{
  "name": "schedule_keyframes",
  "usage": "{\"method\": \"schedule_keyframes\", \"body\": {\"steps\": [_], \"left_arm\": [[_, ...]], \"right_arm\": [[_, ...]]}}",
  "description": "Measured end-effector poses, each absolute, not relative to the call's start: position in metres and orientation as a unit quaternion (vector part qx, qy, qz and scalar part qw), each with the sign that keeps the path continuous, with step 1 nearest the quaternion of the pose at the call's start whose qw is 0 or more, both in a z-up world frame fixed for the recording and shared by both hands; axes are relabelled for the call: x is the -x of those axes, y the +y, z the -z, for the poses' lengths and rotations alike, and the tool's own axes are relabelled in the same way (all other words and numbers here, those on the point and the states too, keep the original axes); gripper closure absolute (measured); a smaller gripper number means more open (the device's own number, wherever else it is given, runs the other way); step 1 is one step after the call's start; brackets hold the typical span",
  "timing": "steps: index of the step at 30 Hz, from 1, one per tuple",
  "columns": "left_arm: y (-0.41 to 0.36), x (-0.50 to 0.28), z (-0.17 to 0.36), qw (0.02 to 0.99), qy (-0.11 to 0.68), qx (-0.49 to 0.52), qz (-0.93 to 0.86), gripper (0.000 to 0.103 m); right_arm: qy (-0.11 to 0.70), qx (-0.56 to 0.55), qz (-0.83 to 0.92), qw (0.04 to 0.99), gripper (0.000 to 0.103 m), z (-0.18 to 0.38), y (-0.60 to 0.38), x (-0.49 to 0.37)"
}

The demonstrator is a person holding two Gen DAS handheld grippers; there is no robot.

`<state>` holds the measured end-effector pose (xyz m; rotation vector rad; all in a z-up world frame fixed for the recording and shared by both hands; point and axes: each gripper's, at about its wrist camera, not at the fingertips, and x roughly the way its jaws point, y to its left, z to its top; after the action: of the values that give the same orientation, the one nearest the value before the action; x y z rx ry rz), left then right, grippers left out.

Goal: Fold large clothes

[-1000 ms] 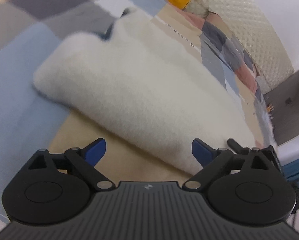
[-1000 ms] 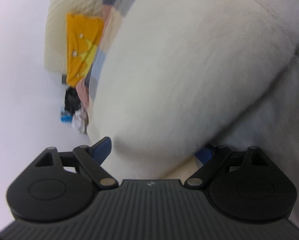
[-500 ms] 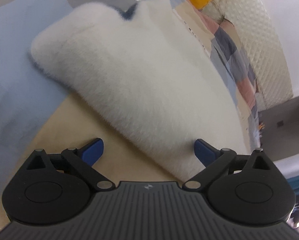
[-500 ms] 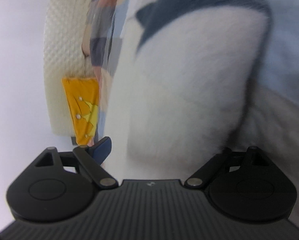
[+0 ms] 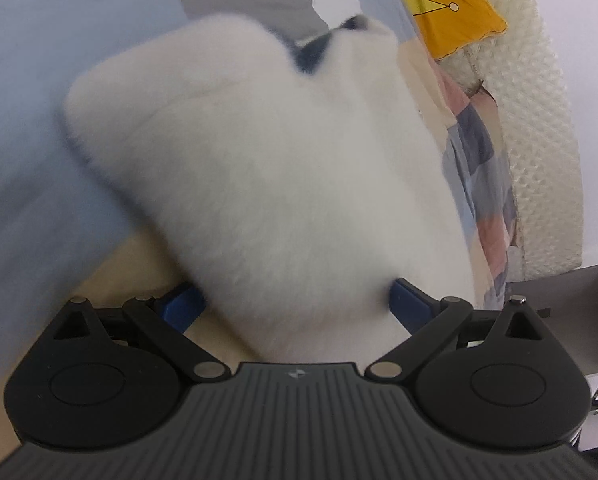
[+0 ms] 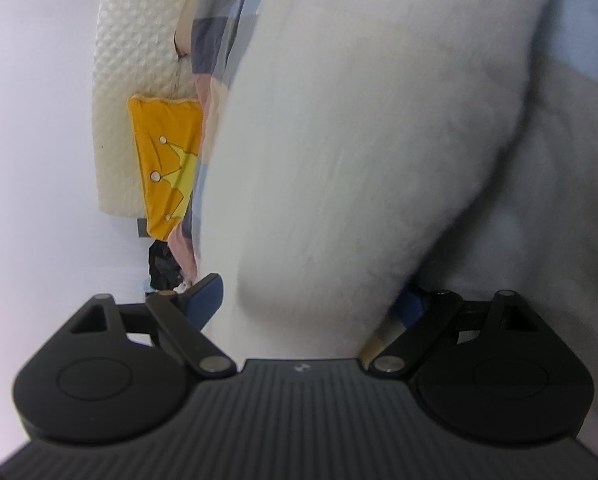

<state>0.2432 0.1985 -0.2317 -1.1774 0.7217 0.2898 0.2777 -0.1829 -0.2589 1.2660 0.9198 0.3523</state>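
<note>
Your left gripper (image 5: 295, 306) stands with jaws wide, both blue pads (image 5: 181, 310) flanking the near end of the white fleece garment (image 5: 267, 176). The garment lies on the patchwork bedspread (image 5: 31, 128), its dark-lined collar at twelve o'clock. A yellow cushion (image 5: 447, 4) sits at one o'clock against the quilted headboard (image 5: 539, 152).
</note>
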Motion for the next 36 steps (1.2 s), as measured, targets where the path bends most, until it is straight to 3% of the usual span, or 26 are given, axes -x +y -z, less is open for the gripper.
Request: {"method": "schedule_keyframes", "body": {"steps": [8, 11, 16, 21, 26, 31, 36], "left_arm": [[0.216, -0.260, 0.236, 0.750, 0.322, 0.551, -0.176, 0.005], [0.217, -0.265, 0.232, 0.757, 0.322, 0.536, -0.187, 0.013], [0.221, -0.260, 0.230, 0.759, 0.313, 0.540, -0.186, 0.036], [0.219, -0.255, 0.223, 0.773, 0.301, 0.528, -0.182, 0.049], [0.217, -0.251, 0.220, 0.782, 0.294, 0.520, -0.178, 0.053], [0.216, -0.248, 0.215, 0.788, 0.291, 0.515, -0.172, 0.059], [0.213, -0.250, 0.196, 0.807, 0.292, 0.484, -0.168, 0.063]], "right_arm": [[0.412, -0.576, -0.165, 0.687, 0.014, 0.261, -0.178, -0.296], [0.390, -0.568, -0.129, 0.713, 0.014, 0.254, -0.190, -0.290], [0.365, -0.603, -0.097, 0.703, 0.014, 0.259, -0.211, -0.292], [0.361, -0.599, -0.085, 0.710, 0.016, 0.258, -0.213, -0.294], [0.358, -0.589, -0.067, 0.722, 0.028, 0.263, -0.213, -0.298], [0.349, -0.570, -0.071, 0.740, 0.058, 0.259, -0.213, -0.298], [0.320, -0.526, -0.092, 0.782, 0.068, 0.232, -0.210, -0.289]]}}
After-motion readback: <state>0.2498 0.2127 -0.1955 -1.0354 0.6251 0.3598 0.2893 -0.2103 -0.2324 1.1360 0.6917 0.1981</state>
